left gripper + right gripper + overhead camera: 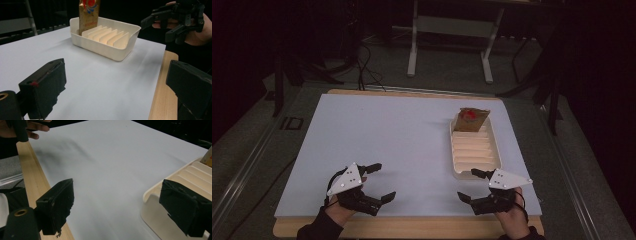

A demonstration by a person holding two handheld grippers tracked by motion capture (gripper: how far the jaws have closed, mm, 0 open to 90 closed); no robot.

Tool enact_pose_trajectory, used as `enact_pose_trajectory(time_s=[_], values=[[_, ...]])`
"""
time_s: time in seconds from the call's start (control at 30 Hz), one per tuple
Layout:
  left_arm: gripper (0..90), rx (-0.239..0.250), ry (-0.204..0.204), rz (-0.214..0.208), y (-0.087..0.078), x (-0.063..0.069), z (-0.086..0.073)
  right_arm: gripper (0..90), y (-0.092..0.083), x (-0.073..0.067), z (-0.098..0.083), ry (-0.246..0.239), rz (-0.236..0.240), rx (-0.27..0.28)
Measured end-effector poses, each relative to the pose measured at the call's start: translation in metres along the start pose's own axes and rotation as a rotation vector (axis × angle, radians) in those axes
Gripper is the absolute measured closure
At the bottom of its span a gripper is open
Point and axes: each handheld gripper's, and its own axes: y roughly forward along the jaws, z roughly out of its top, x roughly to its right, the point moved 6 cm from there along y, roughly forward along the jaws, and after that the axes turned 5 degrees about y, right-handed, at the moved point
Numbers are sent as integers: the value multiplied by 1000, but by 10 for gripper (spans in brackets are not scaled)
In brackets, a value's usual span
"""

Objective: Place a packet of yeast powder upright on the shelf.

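A cream slotted tray (475, 152) lies on the right side of the white sheet. A gold-brown packet (471, 119) with a red mark stands upright in its far end. In the left gripper view the tray (100, 47) and packet (87, 15) lie ahead. My left gripper (384, 181) hovers open and empty over the sheet's near left. My right gripper (467, 184) is open and empty just in front of the tray's near end. The right gripper view has the tray's near corner (152, 195) beside my right jaw. My right gripper (156, 30) also appears in the left gripper view, open.
The white sheet (397, 140) covers most of a wooden table, whose bare edge (412, 227) runs along the front. A metal stand (452, 30) and cables sit on the dark floor beyond. The other hand (32, 127) is at the top left of the right gripper view.
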Motion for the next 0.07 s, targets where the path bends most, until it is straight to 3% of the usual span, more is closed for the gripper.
enact_pose_trajectory(time_s=[0.07], values=[[36, 0, 0, 0, 0, 0, 0, 123, 0, 0, 0, 2, -1, -1]])
